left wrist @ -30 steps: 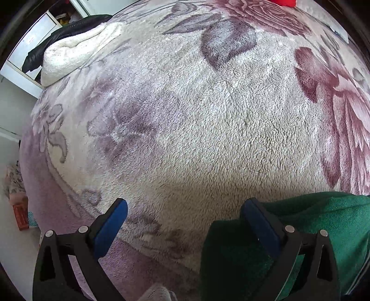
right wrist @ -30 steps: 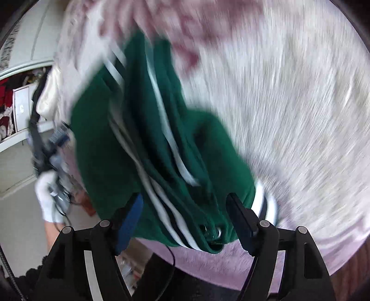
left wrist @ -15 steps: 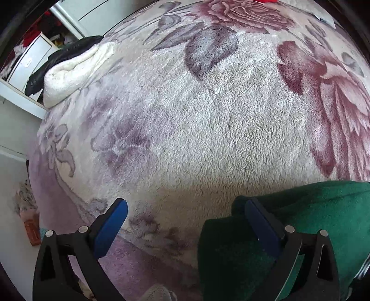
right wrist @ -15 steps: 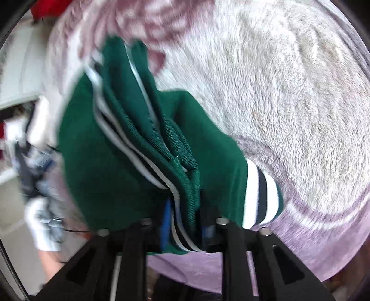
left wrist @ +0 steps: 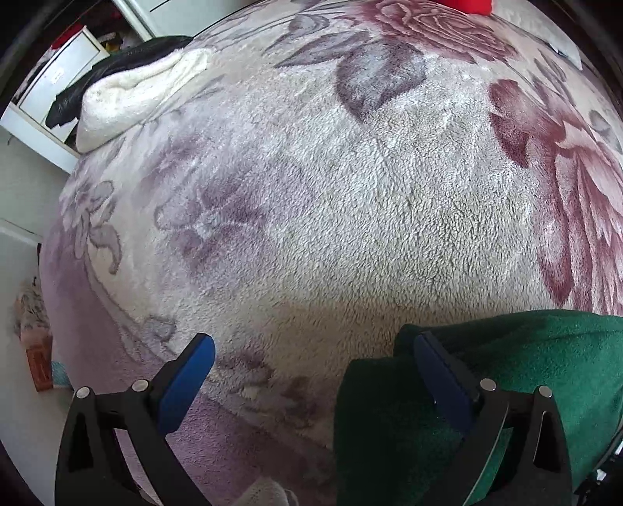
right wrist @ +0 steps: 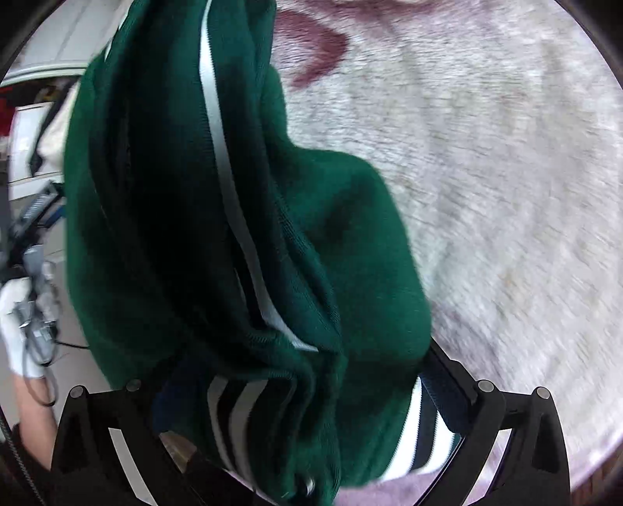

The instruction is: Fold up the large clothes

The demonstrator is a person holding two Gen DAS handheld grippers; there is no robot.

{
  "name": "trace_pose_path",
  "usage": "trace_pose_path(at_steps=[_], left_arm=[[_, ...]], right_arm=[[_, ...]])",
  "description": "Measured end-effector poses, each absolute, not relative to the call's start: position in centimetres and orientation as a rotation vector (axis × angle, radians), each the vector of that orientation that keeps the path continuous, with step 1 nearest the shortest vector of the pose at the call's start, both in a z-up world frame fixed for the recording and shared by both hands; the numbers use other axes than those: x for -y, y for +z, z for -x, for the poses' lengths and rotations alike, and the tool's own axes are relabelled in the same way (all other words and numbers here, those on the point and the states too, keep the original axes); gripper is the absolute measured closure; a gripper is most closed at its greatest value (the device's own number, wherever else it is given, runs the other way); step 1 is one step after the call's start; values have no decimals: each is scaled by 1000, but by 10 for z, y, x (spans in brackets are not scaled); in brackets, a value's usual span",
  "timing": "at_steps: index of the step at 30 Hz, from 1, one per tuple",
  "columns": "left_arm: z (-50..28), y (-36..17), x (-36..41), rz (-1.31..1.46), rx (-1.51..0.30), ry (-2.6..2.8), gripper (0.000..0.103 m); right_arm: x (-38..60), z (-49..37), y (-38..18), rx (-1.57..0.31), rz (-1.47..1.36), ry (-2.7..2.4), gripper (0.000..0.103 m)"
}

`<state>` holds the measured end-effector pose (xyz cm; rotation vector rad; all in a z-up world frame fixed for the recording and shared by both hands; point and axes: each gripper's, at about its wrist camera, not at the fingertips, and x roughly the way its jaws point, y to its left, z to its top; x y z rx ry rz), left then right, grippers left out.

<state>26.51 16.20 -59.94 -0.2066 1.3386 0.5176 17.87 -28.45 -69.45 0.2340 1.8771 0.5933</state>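
Observation:
A dark green garment with white and black stripes [right wrist: 241,241] lies bunched on a floral fleece blanket [right wrist: 506,175]. In the right wrist view it fills the space between the wide-spread fingers of my right gripper [right wrist: 300,393], which is open; the cloth drapes over its left finger. In the left wrist view the green garment [left wrist: 525,373] lies at lower right, under and around the right finger [left wrist: 440,369]. My left gripper [left wrist: 311,369] is open, with blanket showing between its fingers.
The blanket [left wrist: 350,194] covers a bed. A white fleece with a black jacket [left wrist: 128,89] lies at its far left corner beside white cabinets [left wrist: 50,85]. A red item [left wrist: 467,6] sits at the far edge. The bed's edge and floor are at left.
My right gripper was open, shut on the garment half a second ago, and now stands open again, closer to the cloth. The left gripper tilted slightly, staying open.

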Motion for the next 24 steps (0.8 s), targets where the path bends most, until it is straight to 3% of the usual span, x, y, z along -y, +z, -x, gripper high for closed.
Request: trace_pose_path(at_steps=[2, 3, 6, 10, 12, 14, 19, 24], left_arm=[[-265, -600, -164, 196, -1340, 530, 0], [-265, -601, -166, 203, -1342, 534, 0], [-262, -606, -176, 280, -1347, 524, 0], [-263, -606, -179, 361, -1350, 484, 0], [-266, -601, -174, 303, -1355, 491, 0], [-266, -598, -171, 278, -1355, 488, 0], [-260, -595, -174, 306, -1353, 488, 0], [-252, -594, -174, 317, -1350, 499, 0]], right_arm=[[298, -176, -697, -1900, -528, 667, 28], [311, -169, -701, -1903, -766, 738, 33], [325, -149, -712, -1791, -1145, 928, 37], [357, -130, -773, -1862, -1307, 726, 30], [357, -131, -762, -1885, -1247, 744, 28], [360, -135, -737, -1924, -1041, 669, 14], [373, -143, -659, -1851, -674, 515, 13], [342, -141, -668, -1950, -587, 512, 13]])
